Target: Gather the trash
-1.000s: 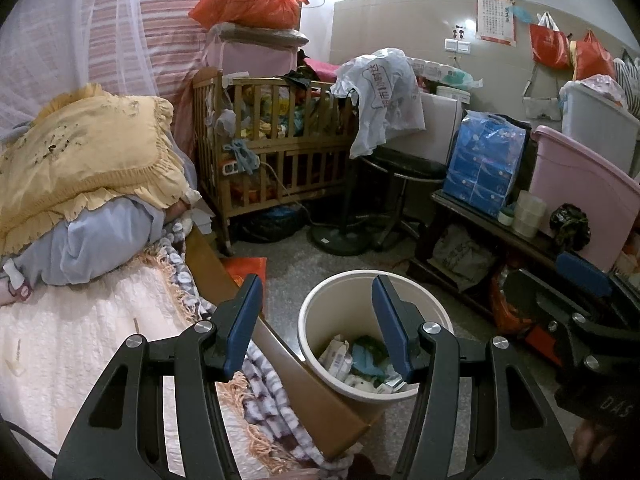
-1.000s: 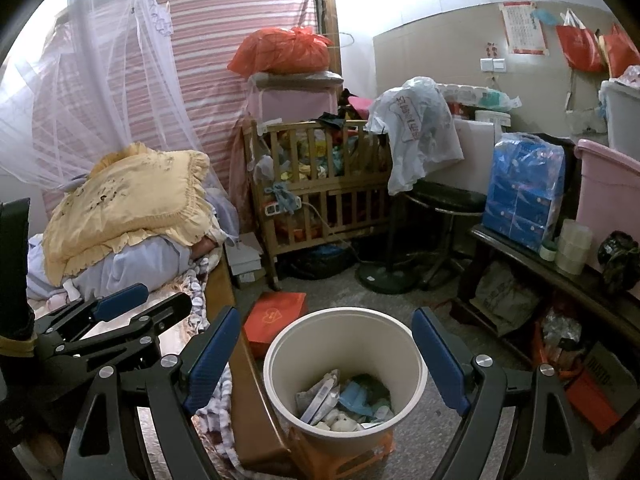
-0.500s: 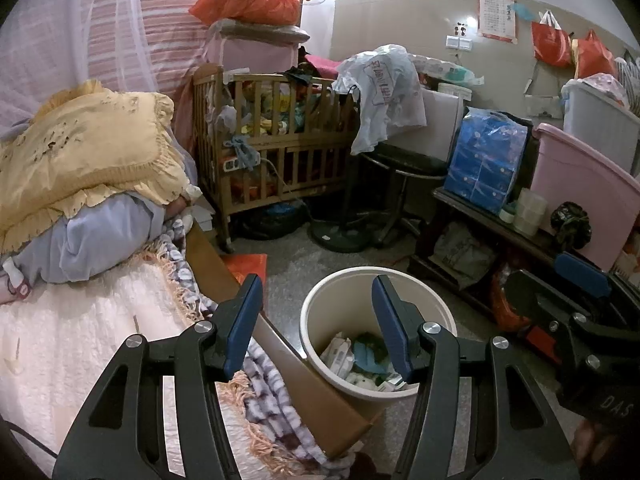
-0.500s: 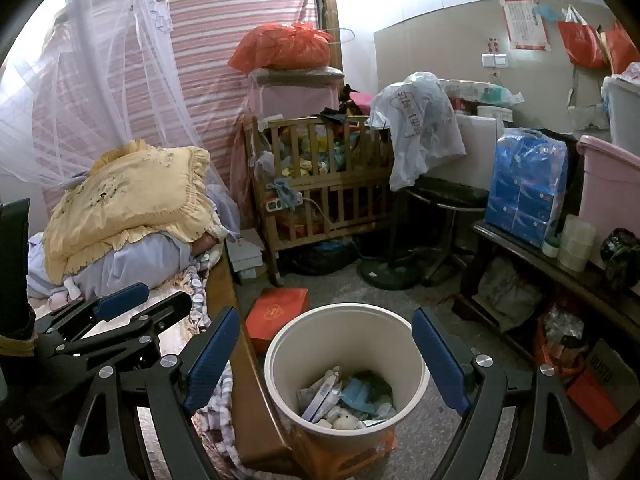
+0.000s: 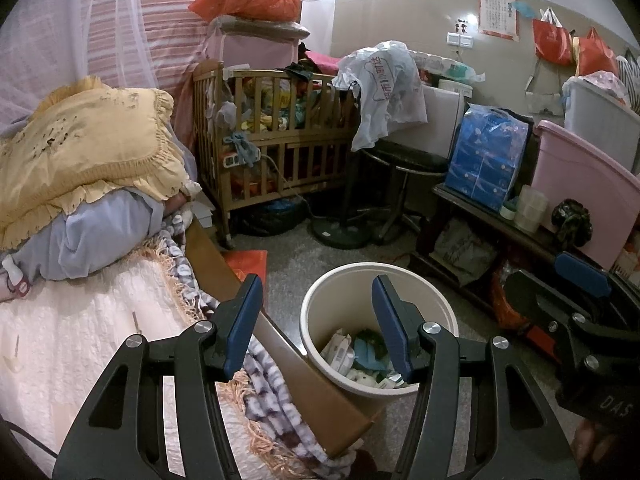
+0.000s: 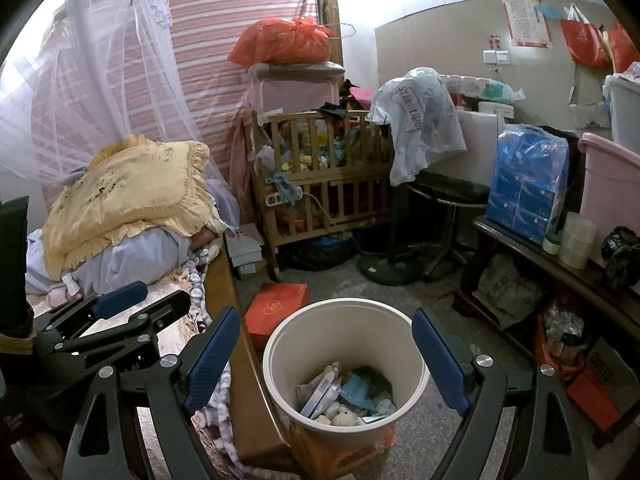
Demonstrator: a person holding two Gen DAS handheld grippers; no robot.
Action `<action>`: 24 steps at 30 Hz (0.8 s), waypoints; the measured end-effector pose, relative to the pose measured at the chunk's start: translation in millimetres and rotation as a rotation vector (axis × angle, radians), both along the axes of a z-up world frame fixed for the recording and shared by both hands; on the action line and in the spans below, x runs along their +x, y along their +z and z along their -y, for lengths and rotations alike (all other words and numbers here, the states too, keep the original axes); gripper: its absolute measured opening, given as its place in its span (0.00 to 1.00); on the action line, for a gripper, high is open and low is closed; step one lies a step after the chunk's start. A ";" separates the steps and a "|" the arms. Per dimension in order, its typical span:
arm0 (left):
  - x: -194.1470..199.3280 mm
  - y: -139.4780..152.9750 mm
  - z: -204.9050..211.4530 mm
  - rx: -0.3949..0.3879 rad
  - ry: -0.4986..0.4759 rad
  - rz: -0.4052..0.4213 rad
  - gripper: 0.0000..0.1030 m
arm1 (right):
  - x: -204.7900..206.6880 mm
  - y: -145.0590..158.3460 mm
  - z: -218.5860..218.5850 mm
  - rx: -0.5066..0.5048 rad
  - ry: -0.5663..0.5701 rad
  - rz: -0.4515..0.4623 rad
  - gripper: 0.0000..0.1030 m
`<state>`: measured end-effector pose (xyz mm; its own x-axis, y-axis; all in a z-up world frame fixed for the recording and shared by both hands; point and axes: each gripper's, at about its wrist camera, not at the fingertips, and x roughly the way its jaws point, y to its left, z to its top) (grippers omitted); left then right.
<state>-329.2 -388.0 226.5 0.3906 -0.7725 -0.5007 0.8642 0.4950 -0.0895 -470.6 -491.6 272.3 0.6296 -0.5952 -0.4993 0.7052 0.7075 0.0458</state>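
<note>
A cream round waste bin [image 5: 360, 268] [image 6: 340, 302] stands on the floor beside the bed's wooden side board, on an orange crate [image 6: 344, 452]. In its bottom lies trash [image 5: 360, 356] [image 6: 344, 392]: paper wrappers, blue and green scraps, white tissue. My left gripper [image 5: 316, 312] hangs open over the bed edge and the bin's near left rim, with nothing between its blue pads. My right gripper [image 6: 326, 344] is open wider, above and in front of the bin, with nothing in it. Each gripper shows at the edge of the other's view.
A bed with a yellow pillow [image 5: 80, 148] fills the left. A red box [image 6: 278, 308] lies on the floor behind the bin. Further back stand a wooden crib [image 6: 320, 184] and a black stool [image 6: 448, 192]. At the right, a low bench holds a blue tissue pack [image 6: 528, 184] and a pink tub [image 6: 612, 184].
</note>
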 end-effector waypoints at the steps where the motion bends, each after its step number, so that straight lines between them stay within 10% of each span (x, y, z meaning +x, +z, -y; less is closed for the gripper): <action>1: 0.3 1.4 0.8 0.000 0.001 -0.001 0.54 | 0.0 -0.5 -0.6 0.000 0.000 0.000 0.84; 24: -0.4 -8.8 -1.3 0.010 -0.004 -0.006 0.54 | -4.0 -12.5 -0.8 0.019 -0.002 -0.012 0.84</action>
